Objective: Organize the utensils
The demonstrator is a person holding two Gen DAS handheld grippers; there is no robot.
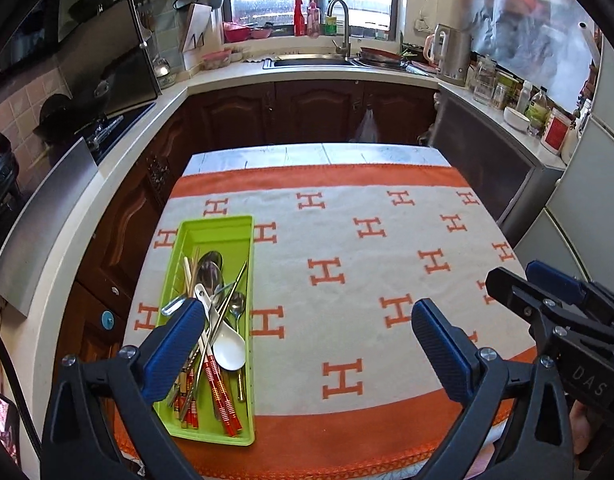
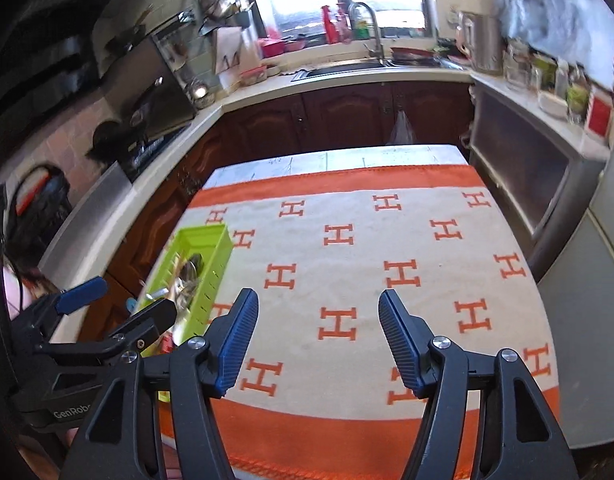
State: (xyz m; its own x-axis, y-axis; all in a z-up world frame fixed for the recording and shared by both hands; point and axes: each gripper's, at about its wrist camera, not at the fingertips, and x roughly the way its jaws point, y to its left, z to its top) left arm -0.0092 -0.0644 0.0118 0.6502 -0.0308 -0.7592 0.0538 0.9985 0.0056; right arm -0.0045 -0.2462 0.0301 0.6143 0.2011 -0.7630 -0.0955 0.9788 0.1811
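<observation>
tray: green, on cloth, left side; utensils piled inside
handling: metal slick, thin; ladle likely brittle; best gripped mid-handle
left gripper: released, nothing held
right gripper: released, nothing held

We see a lime-green tray lying on a cream cloth patterned with orange H letters and edged by a broad orange border. In the tray we pick out a white spoon, silver spoons and chopsticks with red ends banded in pale stripes. Both the left gripper and the right gripper have black frames with ribbed blue pads. Beyond the cloth we see a whitish marbled table, dark reddish-brown cabinets under a cream counter, and red and green bottles at the window.
</observation>
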